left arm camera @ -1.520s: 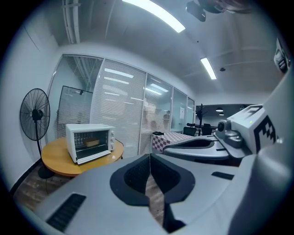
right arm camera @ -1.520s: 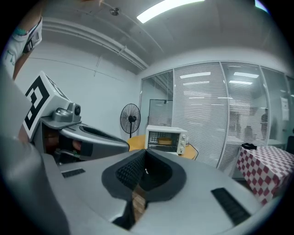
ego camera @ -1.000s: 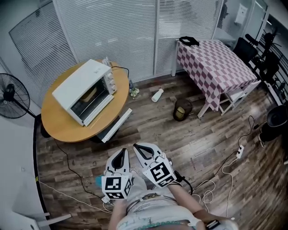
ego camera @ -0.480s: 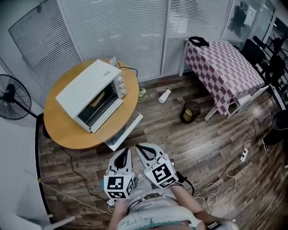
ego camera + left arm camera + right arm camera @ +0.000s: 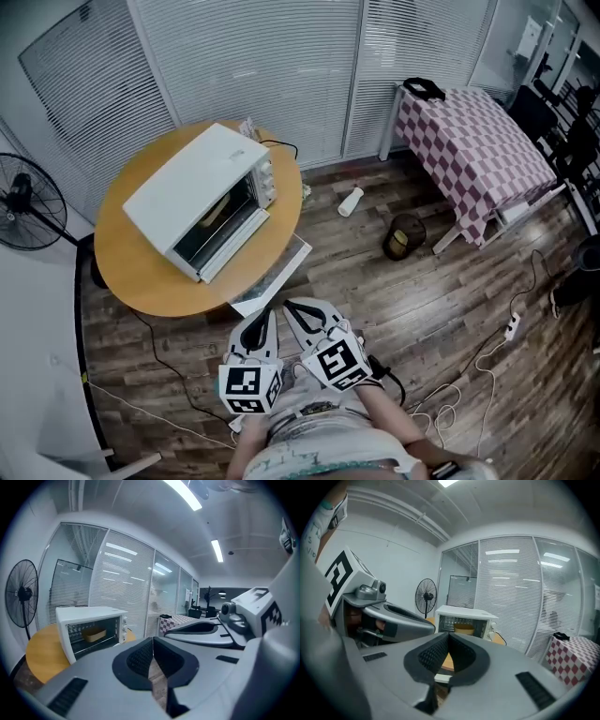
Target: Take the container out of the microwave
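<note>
Left claw (image 5: 152, 641), right claw (image 5: 448, 637) closed (seemingly empty)

Round wooden table (image 5: 131, 277) carrying 1 white microwave (image 5: 192, 192), plank floor (image 5: 375, 300) (1 bottle (image 5: 350, 201), 1 dark bin (image 5: 401, 236))

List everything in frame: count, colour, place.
microwave: one, white, on round table
container: one, tan, inside microwave
round table: one, wooden, left
fan: one, black, far left
checked table: one, maroon and white, upper right
bottle: one, white, lying on floor
bin: one, dark, on floor by checked table
cables: several, white and black, on floor
left gripper: one, grey, shut, empty
right gripper: one, grey, shut, empty
</note>
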A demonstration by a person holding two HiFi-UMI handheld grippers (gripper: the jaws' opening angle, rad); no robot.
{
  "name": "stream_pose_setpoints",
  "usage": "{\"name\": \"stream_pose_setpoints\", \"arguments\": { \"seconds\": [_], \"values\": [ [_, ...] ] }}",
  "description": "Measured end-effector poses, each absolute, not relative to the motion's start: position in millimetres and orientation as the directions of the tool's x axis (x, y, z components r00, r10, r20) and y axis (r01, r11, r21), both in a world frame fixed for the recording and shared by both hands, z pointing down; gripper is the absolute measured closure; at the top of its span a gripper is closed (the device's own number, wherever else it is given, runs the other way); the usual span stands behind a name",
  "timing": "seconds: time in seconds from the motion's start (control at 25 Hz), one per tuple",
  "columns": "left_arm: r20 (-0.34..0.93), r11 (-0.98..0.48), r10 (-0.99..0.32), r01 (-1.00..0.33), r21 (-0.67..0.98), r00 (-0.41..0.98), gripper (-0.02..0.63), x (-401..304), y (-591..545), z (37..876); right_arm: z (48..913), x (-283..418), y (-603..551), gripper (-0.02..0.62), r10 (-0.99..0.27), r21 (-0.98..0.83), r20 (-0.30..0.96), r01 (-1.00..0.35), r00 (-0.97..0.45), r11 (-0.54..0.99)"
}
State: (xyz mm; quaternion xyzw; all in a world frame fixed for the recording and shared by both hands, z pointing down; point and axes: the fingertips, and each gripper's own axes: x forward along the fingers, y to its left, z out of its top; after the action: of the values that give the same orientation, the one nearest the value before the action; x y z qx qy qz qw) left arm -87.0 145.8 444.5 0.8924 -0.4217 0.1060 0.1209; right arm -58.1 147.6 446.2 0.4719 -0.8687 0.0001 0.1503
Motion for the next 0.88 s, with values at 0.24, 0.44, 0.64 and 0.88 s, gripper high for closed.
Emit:
{"name": "stream_pose_setpoints", "arguments": {
  "seconds": [0.24, 0.44, 0.64, 0.88],
  "values": [
    [0.28, -0.608, -0.736, -0.784, 0.127, 0.616, 0.589, -102, 136, 443, 448, -73, 137, 0.601, -0.815, 0.152, 0.267, -0.813, -0.514, 0.562],
    [0.271, -0.585, -0.755, -0.8, 0.133, 0.597, 0.591, -111, 134, 441, 448, -79, 129, 0.601, -0.805, 0.15, 0.271, -0.802, -0.529, 0.578],
    [0.28, -0.547, -0.779, -0.826, 0.132, 0.561, 0.589, -117, 122, 444, 446, -84, 112, 0.601, -0.786, 0.147, 0.262, -0.782, -0.56, 0.606],
    [0.275, -0.51, -0.807, -0.852, 0.12, 0.522, 0.591, -102, 89, 438, 441, -71, 78, 0.601, -0.755, 0.128, 0.246, -0.752, -0.608, 0.647]
  ]
}}
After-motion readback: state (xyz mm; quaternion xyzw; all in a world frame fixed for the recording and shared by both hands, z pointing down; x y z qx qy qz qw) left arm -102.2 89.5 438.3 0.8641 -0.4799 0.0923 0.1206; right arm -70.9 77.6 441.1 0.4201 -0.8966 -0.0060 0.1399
